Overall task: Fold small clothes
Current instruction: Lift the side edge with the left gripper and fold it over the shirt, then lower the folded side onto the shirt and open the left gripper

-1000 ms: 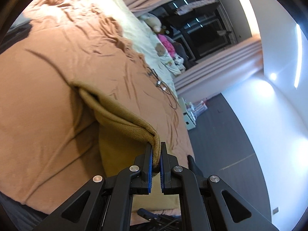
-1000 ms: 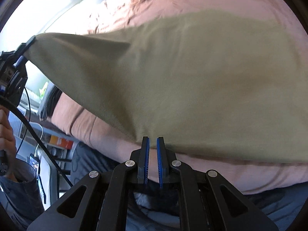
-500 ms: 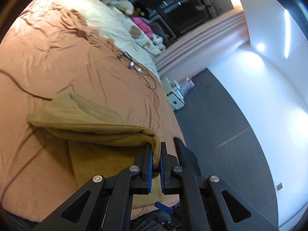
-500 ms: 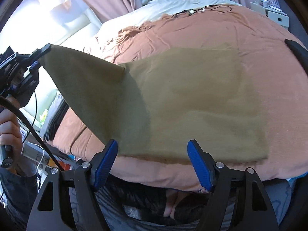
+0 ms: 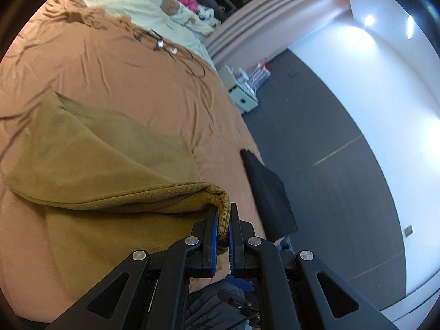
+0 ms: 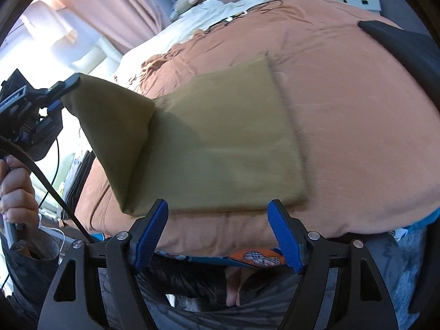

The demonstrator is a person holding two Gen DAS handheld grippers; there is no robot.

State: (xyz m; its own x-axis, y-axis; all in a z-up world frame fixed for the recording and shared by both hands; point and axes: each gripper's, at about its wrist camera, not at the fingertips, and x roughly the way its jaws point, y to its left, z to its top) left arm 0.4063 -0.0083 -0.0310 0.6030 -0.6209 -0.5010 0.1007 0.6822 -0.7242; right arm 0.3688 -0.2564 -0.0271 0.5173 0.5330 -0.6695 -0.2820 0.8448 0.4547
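An olive-tan knit garment (image 6: 228, 143) lies mostly flat on the rust-brown bedspread (image 6: 357, 126). Its left corner is lifted clear of the bed. My left gripper (image 5: 223, 220) is shut on that raised corner of the garment (image 5: 115, 170), which bunches between the blue pads. In the right wrist view the left gripper (image 6: 64, 85) shows at the far left, held by a hand (image 6: 16, 189). My right gripper (image 6: 218, 220) stands open just off the near edge of the garment, with nothing between its fingers.
A folded black cloth (image 5: 268, 192) lies at the bed's right edge, also the black cloth (image 6: 407, 46). Cables (image 5: 170, 49) trail across the far bedspread, beside a cream blanket with soft toys (image 5: 170, 2). Grey floor (image 5: 343, 165) and a small white cabinet (image 5: 242, 90) lie beyond the bed.
My right gripper let go of the garment, opened wide and drew back from its near edge. The left gripper has carried the held corner over the garment, whose right part settled flat.
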